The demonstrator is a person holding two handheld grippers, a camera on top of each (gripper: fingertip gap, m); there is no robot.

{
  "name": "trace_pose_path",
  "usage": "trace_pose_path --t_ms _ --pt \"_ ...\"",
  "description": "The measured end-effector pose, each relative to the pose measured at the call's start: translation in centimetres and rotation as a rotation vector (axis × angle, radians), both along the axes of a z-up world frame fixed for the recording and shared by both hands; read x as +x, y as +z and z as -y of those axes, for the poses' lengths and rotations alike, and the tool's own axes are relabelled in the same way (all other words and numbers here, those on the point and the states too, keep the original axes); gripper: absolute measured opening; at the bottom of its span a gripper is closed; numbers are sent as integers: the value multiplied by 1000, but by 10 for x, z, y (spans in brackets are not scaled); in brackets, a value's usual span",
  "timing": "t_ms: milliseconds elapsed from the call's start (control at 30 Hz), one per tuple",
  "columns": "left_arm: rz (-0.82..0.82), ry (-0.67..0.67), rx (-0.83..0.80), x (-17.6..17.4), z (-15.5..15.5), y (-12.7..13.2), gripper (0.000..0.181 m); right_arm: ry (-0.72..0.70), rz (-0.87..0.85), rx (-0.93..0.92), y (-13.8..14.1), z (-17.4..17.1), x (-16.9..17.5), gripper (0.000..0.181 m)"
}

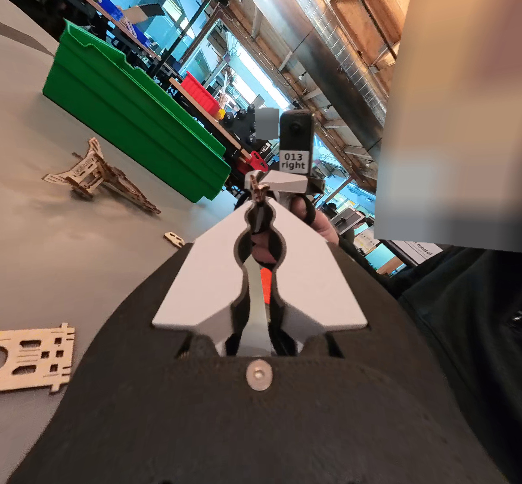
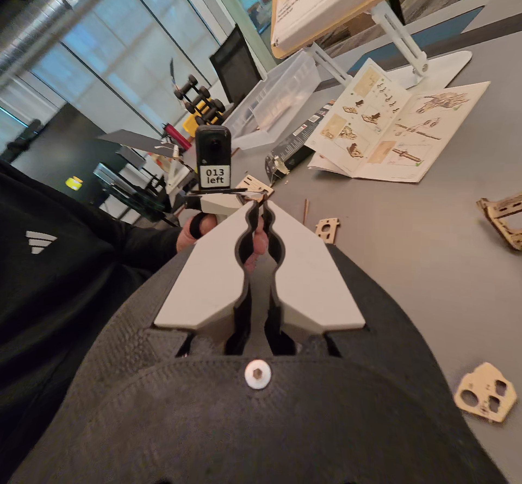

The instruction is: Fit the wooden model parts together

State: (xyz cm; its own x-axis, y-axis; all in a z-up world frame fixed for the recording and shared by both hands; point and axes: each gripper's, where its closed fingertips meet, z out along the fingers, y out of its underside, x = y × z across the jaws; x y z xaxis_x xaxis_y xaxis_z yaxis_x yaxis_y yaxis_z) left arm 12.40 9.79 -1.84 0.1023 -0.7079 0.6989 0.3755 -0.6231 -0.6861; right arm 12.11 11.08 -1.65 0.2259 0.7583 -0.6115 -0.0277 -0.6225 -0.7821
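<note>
Both grippers are held up above the grey table [image 1: 56,272], tip to tip. My left gripper [image 1: 258,201] is shut on a small brown wooden part [image 1: 258,188] that sticks out past its tips. The right gripper also shows in this view [image 1: 278,181], right behind that part. In the right wrist view my right gripper [image 2: 260,204] is closed to a narrow slit and meets the left gripper [image 2: 223,199]. The part is seen only edge-on there. A half-built wooden assembly [image 1: 93,176] lies on the table to the left.
A green bin [image 1: 127,120], a flat wooden sheet [image 1: 34,357] and a small plate [image 1: 174,239] lie on the left. On the right are an open booklet [image 2: 395,131], a board stand [image 2: 324,4], a clear tray [image 2: 276,97], a dark box [image 2: 293,148] and loose plates [image 2: 327,229] [image 2: 485,391]. The grippers are tip to tip, or close to it.
</note>
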Motion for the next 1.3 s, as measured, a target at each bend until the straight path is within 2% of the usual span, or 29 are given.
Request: trace_pose_path --t_ms 267,467,767,933,1100,1200,1300 --pt "18 -14 -14 2 4 -1 1 48 -164 -144 5 1 1 9" --pt "40 -29 -17 4 7 1 1 87 -188 -170 5 6 -2 2" --pt "-176 36 79 0 3 -14 10 101 -110 -162 -3 7 2 1" --pt "-289 68 132 -11 4 -24 9 126 28 -154 -21 10 7 2" --pt "-327 93 116 -25 0 -32 8 175 100 -199 -38 18 10 1" --pt "-353 88 128 -25 1 -34 8 192 98 -243 -42 20 9 1" --pt "-393 69 174 -19 4 -35 9 202 21 -311 -37 19 10 1"
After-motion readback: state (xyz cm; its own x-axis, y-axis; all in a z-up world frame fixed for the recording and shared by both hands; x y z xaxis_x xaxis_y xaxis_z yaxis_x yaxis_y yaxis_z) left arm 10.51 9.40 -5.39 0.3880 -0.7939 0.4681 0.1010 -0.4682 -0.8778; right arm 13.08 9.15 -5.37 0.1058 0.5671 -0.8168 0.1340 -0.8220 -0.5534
